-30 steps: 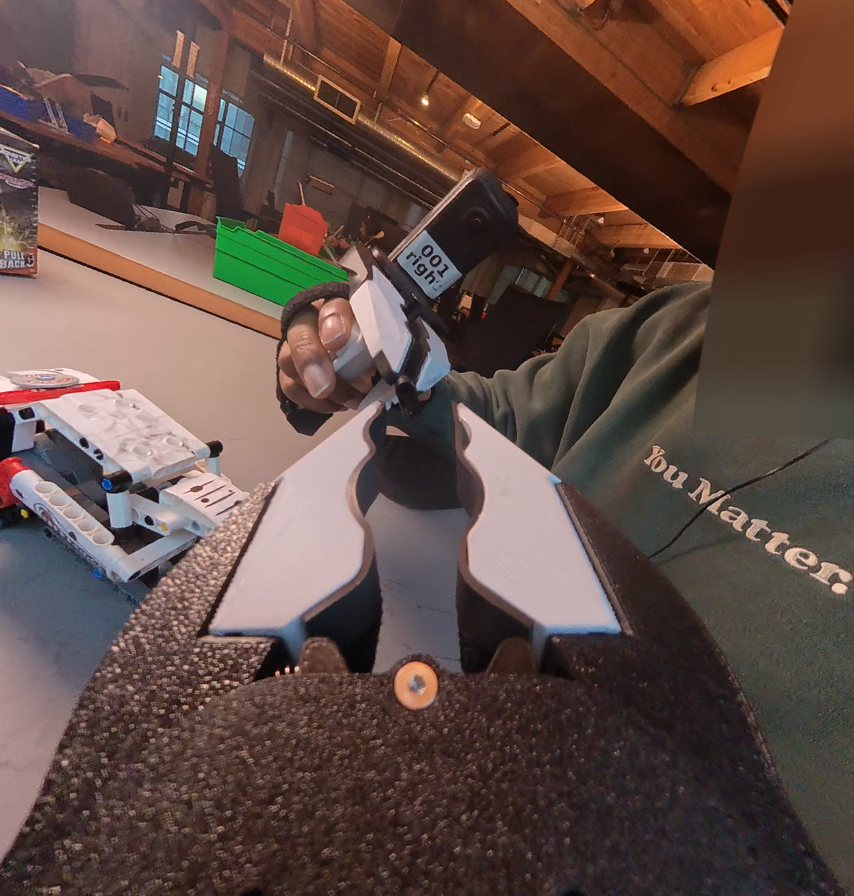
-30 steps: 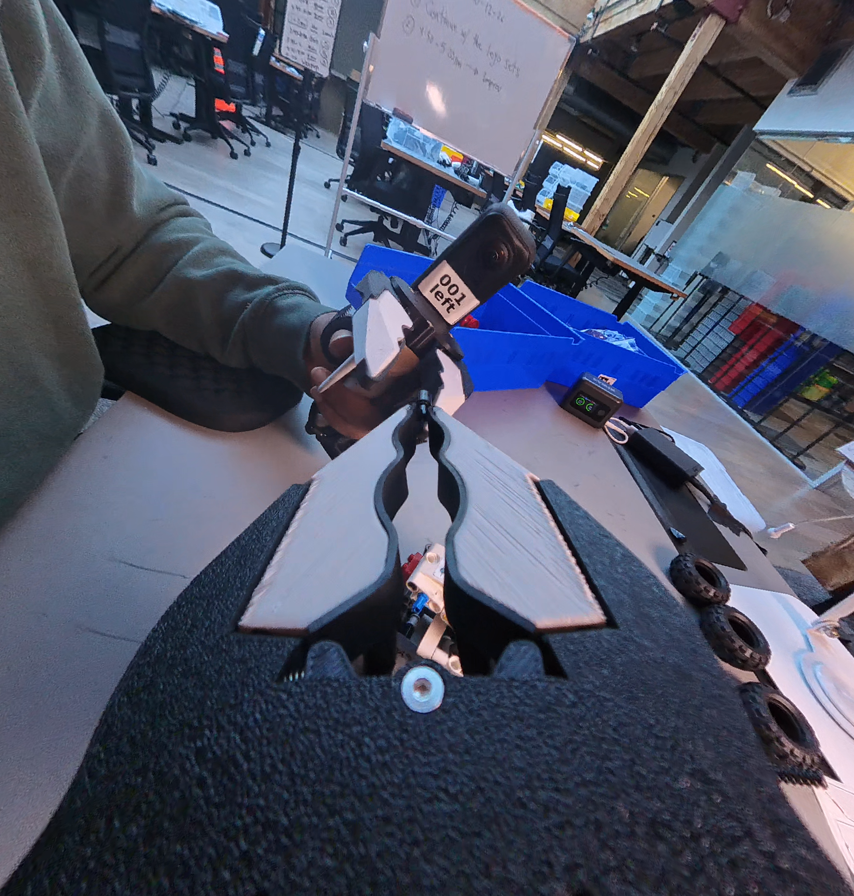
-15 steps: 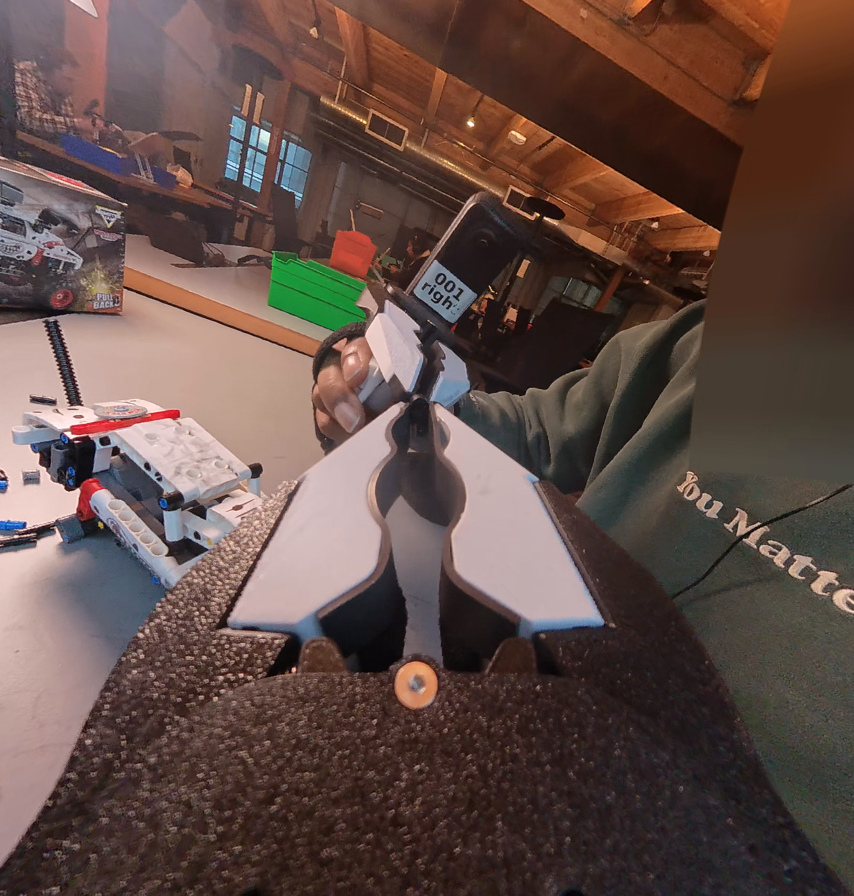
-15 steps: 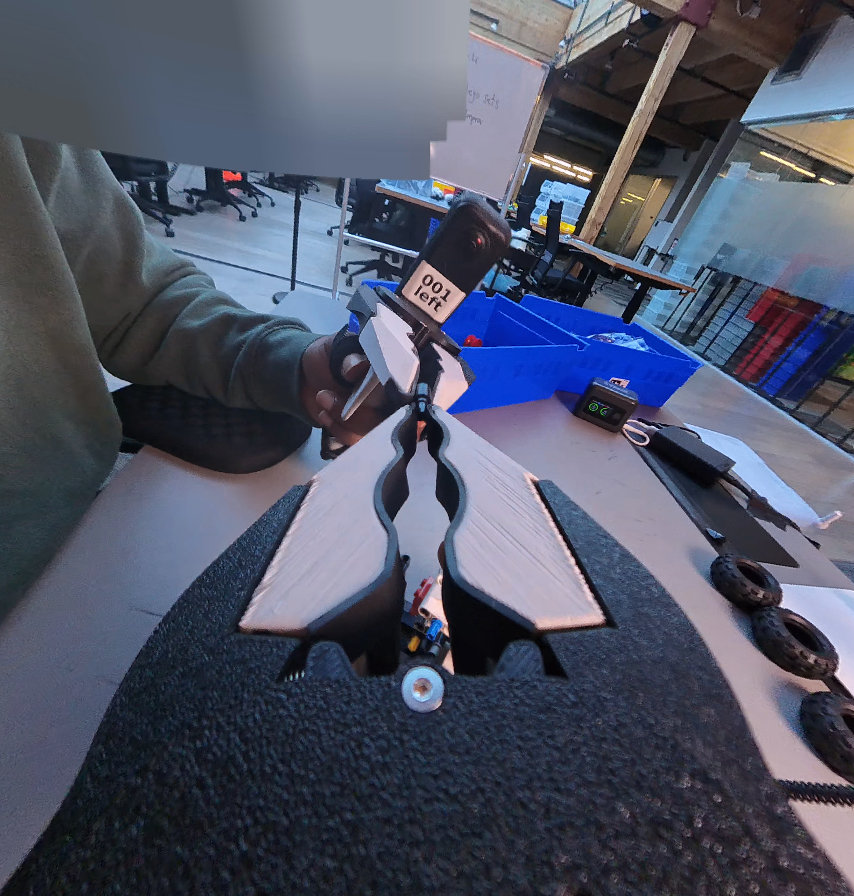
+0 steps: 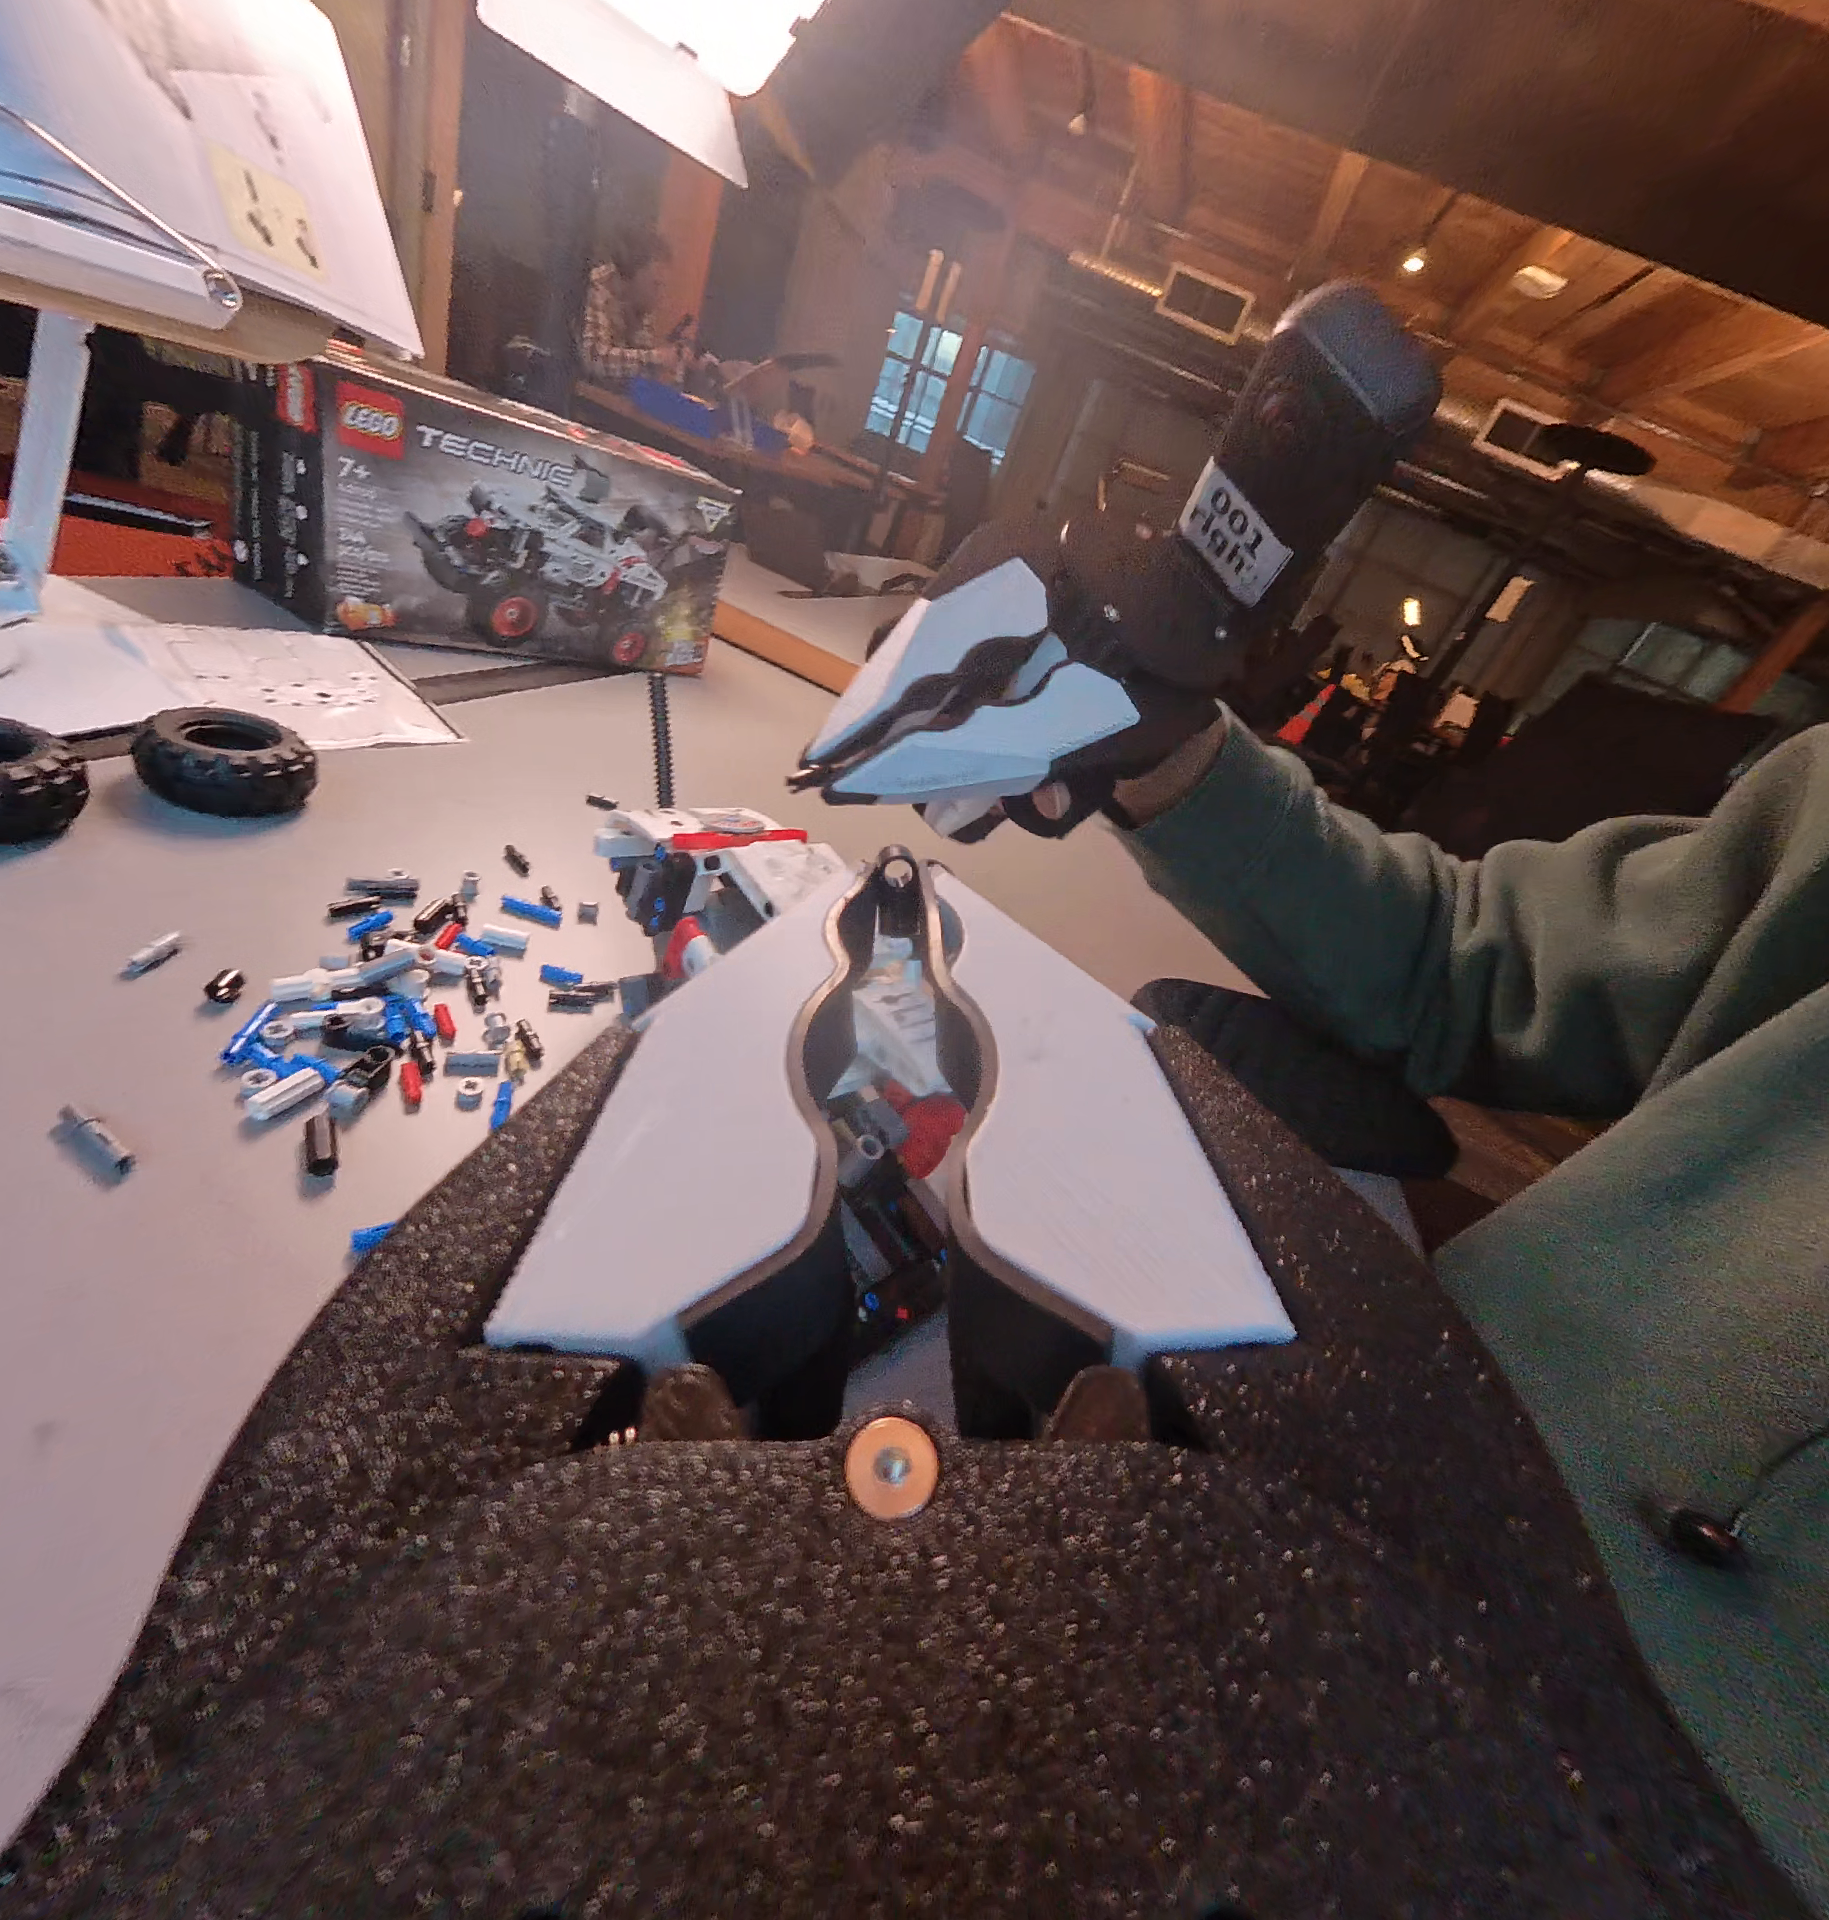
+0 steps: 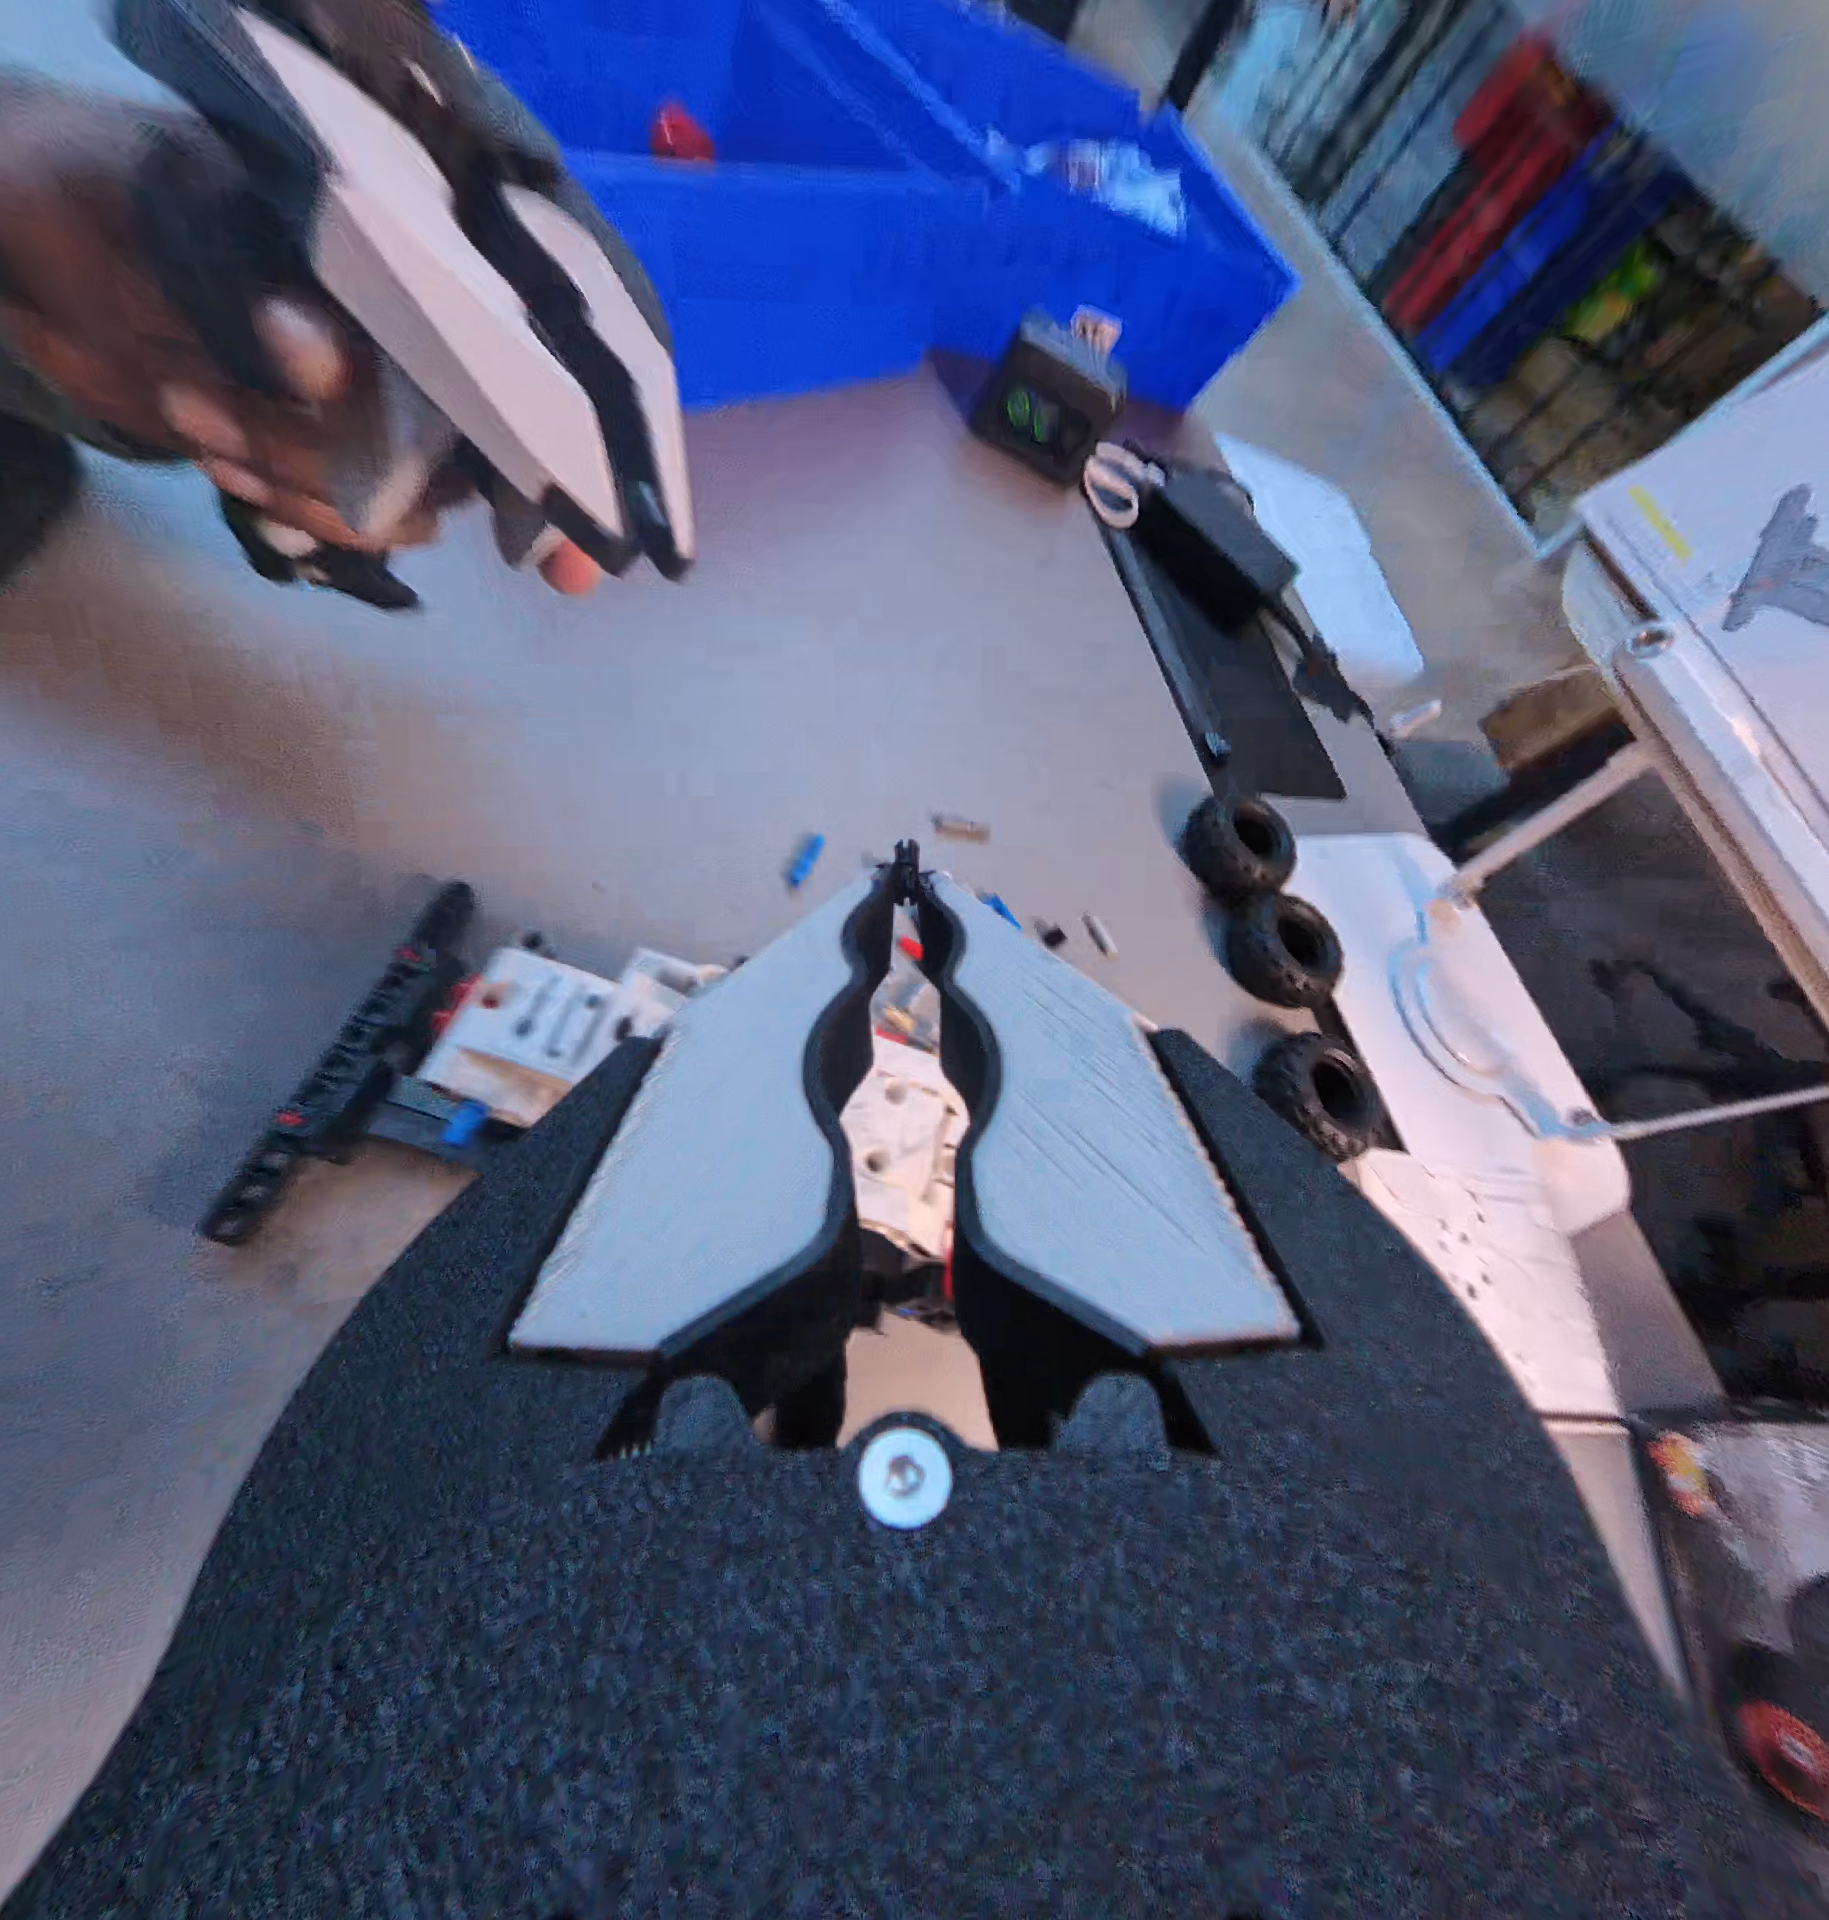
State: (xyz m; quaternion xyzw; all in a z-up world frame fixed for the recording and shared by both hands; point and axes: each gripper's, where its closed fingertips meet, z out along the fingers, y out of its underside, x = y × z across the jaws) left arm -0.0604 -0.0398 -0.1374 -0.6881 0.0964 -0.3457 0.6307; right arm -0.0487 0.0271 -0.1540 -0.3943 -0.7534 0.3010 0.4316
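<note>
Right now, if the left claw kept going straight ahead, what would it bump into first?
Probably the half-built white toy truck, seen through and beside the left claw tips, though depth is unclear.

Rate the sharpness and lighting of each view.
Left wrist view: mostly sharp, the loose brick parts and toy box crisp under cool light, warm glow on the ceiling beams, wide-angle bending at the edges. Right wrist view: heavy motion blur, smearing the left tool, blue bin and tyres; its own right tool stays fairly clear.
</note>
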